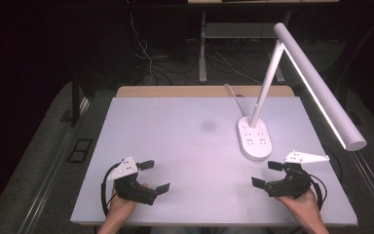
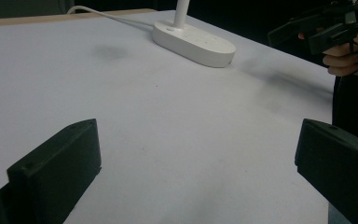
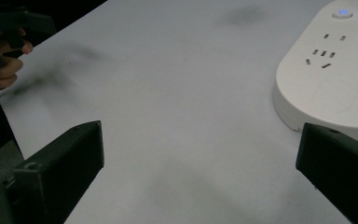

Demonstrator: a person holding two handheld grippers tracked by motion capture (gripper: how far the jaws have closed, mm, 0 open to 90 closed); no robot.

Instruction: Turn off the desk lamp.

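Both claws apart, empty, low over table (image 1: 195, 131). Left claw (image 1: 154, 176) far from lamp base (image 1: 254, 138); right claw (image 1: 267, 174) just beside it, nearer. No task object visible.

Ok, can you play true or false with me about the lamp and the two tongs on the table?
1. The lamp is switched on. True.
2. The left tongs are holding a cup. False: they are open and hold nothing.
3. The lamp's base has sockets on it. True.
4. The right tongs are shut tight. False: they are wide open.
5. The lamp stands nearer the left tongs. False: it is nearer the right tongs.
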